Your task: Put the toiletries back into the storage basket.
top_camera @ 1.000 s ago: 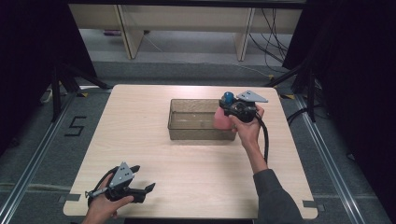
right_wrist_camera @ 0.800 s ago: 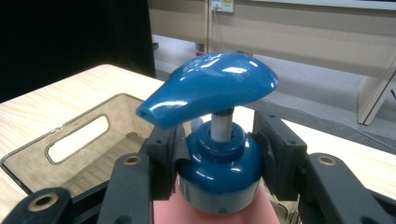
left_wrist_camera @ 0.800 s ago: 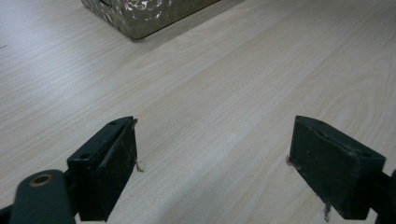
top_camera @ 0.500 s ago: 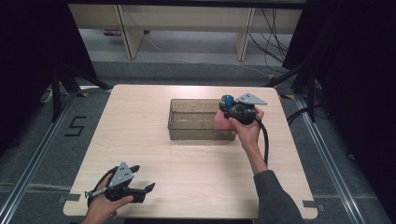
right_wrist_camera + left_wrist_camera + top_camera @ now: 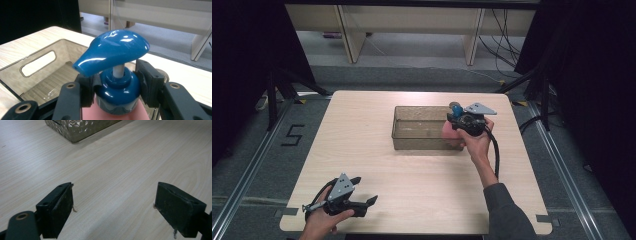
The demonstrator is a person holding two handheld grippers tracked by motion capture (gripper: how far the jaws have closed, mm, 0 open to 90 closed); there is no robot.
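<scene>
A pink pump bottle (image 5: 449,131) with a blue pump head (image 5: 112,51) hangs over the right end of a clear smoky plastic bin (image 5: 404,112). My right gripper (image 5: 463,122) is shut on the bottle's blue collar (image 5: 117,91), one jaw on each side. In the right gripper view the bin (image 5: 30,82) lies below and to the left, with a handle slot in its end wall. My left gripper (image 5: 362,202) rests near the table's front left edge, open, with bare wood between its jaws. In the left gripper view the bin's corner (image 5: 75,130) shows far ahead.
The light wooden table (image 5: 362,150) is bare around the bin. Shelving legs (image 5: 347,30) and cables (image 5: 507,35) stand on the floor beyond the far edge. Dark curtains flank both sides.
The right gripper with the bottle has shifted slightly left and lower, over the bin's right end. The left gripper has stayed put.
</scene>
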